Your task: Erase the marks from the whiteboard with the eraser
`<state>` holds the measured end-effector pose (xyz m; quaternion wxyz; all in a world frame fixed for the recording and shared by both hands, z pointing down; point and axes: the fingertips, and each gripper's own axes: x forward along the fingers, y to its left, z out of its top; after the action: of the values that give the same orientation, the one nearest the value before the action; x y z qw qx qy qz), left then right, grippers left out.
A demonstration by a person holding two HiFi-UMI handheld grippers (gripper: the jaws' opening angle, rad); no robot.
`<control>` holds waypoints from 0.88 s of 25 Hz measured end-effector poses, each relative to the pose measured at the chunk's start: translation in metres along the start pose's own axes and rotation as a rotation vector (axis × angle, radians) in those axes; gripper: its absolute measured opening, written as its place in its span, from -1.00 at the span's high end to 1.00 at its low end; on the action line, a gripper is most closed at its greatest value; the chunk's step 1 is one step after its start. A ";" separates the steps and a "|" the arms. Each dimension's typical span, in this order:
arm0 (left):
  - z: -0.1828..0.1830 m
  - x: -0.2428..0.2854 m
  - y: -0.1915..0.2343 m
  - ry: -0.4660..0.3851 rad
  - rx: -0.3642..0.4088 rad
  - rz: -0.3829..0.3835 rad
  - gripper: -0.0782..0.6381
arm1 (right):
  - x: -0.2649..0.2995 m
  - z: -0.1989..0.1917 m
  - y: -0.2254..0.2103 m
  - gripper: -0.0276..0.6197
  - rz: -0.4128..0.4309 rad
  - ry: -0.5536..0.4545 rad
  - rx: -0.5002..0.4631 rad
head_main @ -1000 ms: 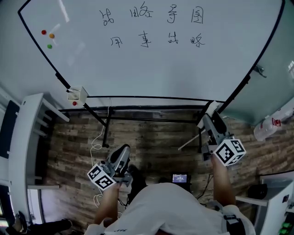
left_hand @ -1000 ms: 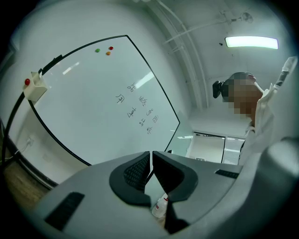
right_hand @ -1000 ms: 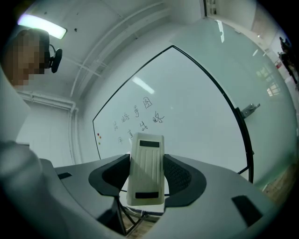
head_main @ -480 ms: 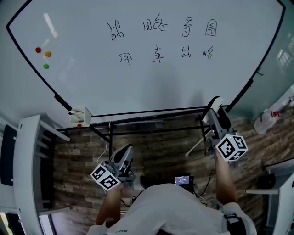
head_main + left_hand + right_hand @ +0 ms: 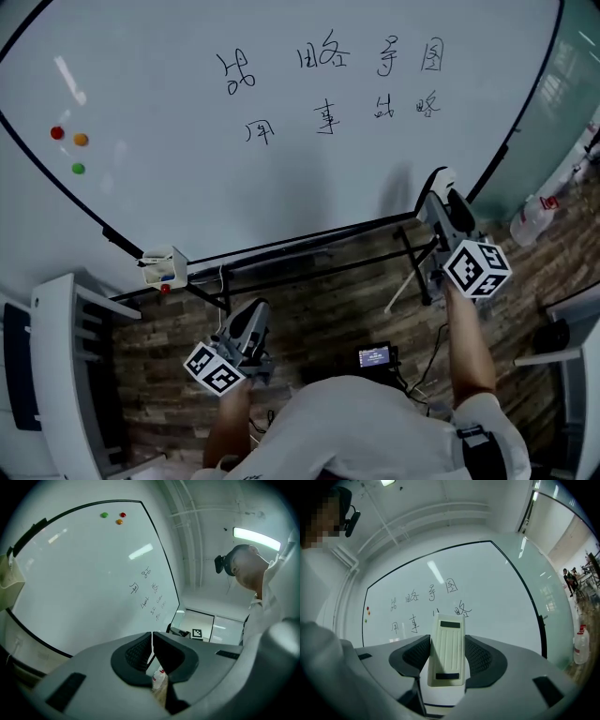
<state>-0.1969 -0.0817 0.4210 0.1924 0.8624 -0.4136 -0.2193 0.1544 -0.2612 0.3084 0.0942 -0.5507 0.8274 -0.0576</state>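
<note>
The eraser (image 5: pixel 446 651) is clamped upright between the jaws of the right gripper (image 5: pixel 442 199), near the lower right edge of the whiteboard (image 5: pixel 187 141), apparently without contact. The marks (image 5: pixel 328 84) are unerased. The left gripper (image 5: pixel 151 644) is held low, jaws closed on nothing.

**Eraser raised, marks unwiped**

The whiteboard (image 5: pixel 281 187) stands upright, white with a thin dark frame. Two rows of black handwritten marks (image 5: pixel 326 117) sit across its upper middle, all unsmudged. The eraser (image 5: pixel 447 644) is cream plastic with a ribbed back and two dark slots. It is clamped lengthwise in the right gripper (image 5: pixel 447 660), pointing at the board's lower right, below the marks. Whether it touches the board cannot be told.
</note>
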 end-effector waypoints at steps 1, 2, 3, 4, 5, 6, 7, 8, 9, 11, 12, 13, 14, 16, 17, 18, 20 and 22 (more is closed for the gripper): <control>0.002 0.001 0.002 0.001 0.002 -0.003 0.76 | 0.005 0.005 0.001 0.16 -0.003 -0.006 -0.016; 0.004 0.002 0.004 0.001 0.006 -0.003 0.76 | 0.010 0.012 0.000 0.16 -0.004 -0.013 -0.032; 0.005 0.005 0.006 -0.001 0.011 -0.002 0.76 | 0.015 0.020 -0.001 0.16 -0.004 -0.022 -0.049; 0.006 0.007 0.007 -0.004 0.015 0.000 0.76 | 0.019 0.028 -0.003 0.16 -0.005 -0.032 -0.063; 0.007 0.011 0.008 -0.008 0.018 0.002 0.76 | 0.024 0.037 -0.005 0.16 -0.008 -0.044 -0.077; 0.008 0.014 0.009 -0.012 0.019 0.005 0.76 | 0.029 0.046 -0.008 0.16 -0.012 -0.055 -0.089; 0.008 0.018 0.009 -0.015 0.018 0.007 0.76 | 0.034 0.055 -0.012 0.16 -0.017 -0.064 -0.100; 0.008 0.023 0.008 -0.017 0.019 0.007 0.76 | 0.040 0.064 -0.016 0.16 -0.020 -0.072 -0.113; 0.008 0.027 0.006 -0.018 0.020 0.005 0.76 | 0.046 0.073 -0.019 0.16 -0.021 -0.078 -0.127; 0.006 0.038 0.003 -0.017 0.024 -0.001 0.76 | 0.058 0.095 -0.024 0.16 -0.020 -0.094 -0.157; 0.005 0.043 0.001 -0.017 0.024 -0.005 0.76 | 0.064 0.106 -0.026 0.16 -0.021 -0.103 -0.171; 0.004 0.048 -0.001 -0.018 0.025 -0.008 0.76 | 0.069 0.118 -0.029 0.16 -0.022 -0.113 -0.184; 0.003 0.053 -0.004 -0.018 0.026 -0.012 0.76 | 0.073 0.129 -0.031 0.16 -0.024 -0.125 -0.198; 0.001 0.062 -0.007 -0.016 0.030 -0.016 0.76 | 0.081 0.148 -0.033 0.16 -0.026 -0.144 -0.227; 0.000 0.065 -0.008 -0.014 0.033 -0.016 0.76 | 0.085 0.155 -0.034 0.16 -0.024 -0.150 -0.240; 0.000 0.068 -0.010 -0.012 0.038 -0.016 0.76 | 0.088 0.160 -0.035 0.16 -0.023 -0.154 -0.251; 0.001 0.073 -0.012 -0.014 0.049 -0.013 0.76 | 0.095 0.167 -0.038 0.16 -0.021 -0.155 -0.268; 0.002 0.076 -0.014 -0.018 0.057 -0.011 0.76 | 0.101 0.171 -0.042 0.16 -0.026 -0.149 -0.278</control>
<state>-0.1468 -0.1345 0.3957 0.1630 0.8677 -0.4168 -0.2162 0.1919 -0.3697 0.1404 0.0774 -0.5717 0.8110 0.0971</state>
